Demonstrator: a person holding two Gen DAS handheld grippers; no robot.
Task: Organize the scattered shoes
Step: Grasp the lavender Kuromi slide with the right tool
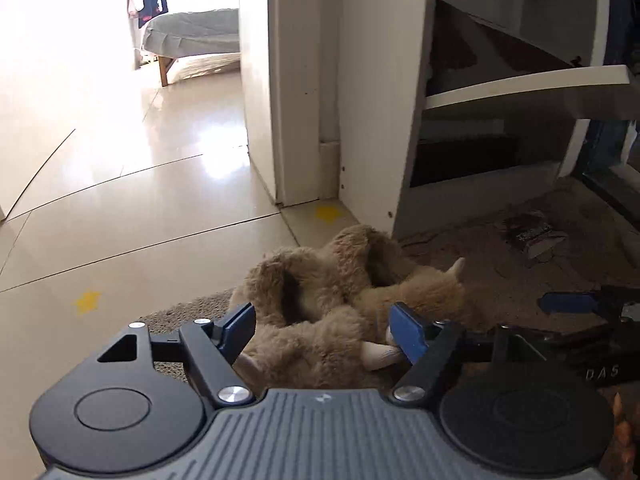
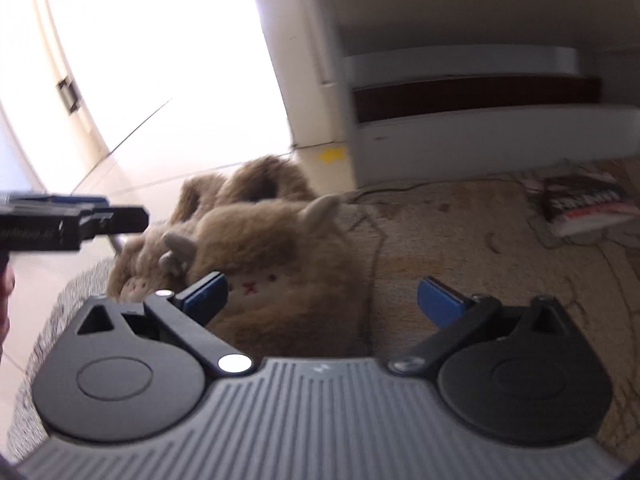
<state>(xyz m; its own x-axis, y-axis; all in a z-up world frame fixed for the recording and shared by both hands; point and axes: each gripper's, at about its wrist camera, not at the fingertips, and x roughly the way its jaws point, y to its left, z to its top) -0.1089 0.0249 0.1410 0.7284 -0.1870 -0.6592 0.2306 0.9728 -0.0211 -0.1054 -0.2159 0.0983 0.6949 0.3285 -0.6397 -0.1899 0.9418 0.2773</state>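
In front of the white shoe cabinet [image 1: 372, 120] we see the brown rug [image 2: 460, 232], and on its edge nearest the tiled floor the two fluffy tan slippers [image 1: 320, 300] lying side by side. Left tool [image 1: 324, 322] hangs over them, jaws apart, gripping nothing. Right tool [image 2: 324, 296] gapes wide, empty.

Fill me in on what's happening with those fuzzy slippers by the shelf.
A person holds a two-finger gripper in each hand over a pair of furry brown slippers lying side by side on the rug in front of the white shoe shelf. The left gripper and the right gripper both stand open; neither pinches a slipper. The slippers look just set down together.
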